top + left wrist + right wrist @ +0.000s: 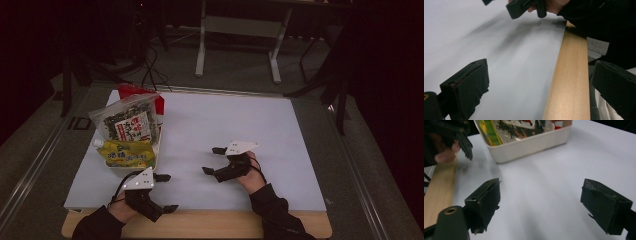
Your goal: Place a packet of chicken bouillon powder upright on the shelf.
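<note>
A white bin (156,152) (529,145) at the table's left holds several snack packs: a dark seaweed-print bag (127,121), a yellow pouch (125,153) and a red pack (137,91). My left gripper (166,192) (541,85) hovers open at the front edge, just below the bin, with nothing between its jaws. My right gripper (213,160) (541,205) is open over the white sheet at centre right, pointing left toward the bin, empty.
A white sheet (225,125) covers most of the wooden table (210,225), whose bare front strip (571,82) shows beside the left gripper. Dark floor, cables and a white table frame (240,30) lie beyond the far edge.
</note>
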Action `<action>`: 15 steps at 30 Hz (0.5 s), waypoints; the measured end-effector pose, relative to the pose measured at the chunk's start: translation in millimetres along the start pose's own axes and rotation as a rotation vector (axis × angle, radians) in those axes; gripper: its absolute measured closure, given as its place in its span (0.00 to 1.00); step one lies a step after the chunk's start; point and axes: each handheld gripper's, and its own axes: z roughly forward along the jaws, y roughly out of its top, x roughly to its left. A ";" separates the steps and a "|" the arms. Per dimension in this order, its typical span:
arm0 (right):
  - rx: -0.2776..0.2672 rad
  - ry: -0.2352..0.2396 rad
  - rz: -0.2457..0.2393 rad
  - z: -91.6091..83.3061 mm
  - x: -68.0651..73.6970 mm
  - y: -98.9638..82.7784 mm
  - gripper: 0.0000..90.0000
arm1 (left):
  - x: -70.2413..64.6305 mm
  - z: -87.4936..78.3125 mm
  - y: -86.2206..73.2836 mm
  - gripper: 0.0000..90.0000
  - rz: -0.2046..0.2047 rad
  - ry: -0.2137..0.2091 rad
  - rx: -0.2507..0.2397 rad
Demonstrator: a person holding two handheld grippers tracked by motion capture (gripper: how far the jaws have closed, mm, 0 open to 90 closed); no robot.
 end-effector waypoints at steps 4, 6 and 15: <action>0.014 -0.022 0.012 -10.3 -3.0 -10.4 0.17 | 0.1 0.2 0.5 0.02 0.008 -0.002 0.002; 0.024 -0.034 0.020 -13.7 -4.5 -14.1 0.17 | 0.1 0.5 0.5 0.02 0.009 -0.001 0.003; 0.050 -0.069 0.047 -32.6 -4.6 -28.1 0.17 | 0.1 0.2 0.6 0.02 0.005 -0.002 0.002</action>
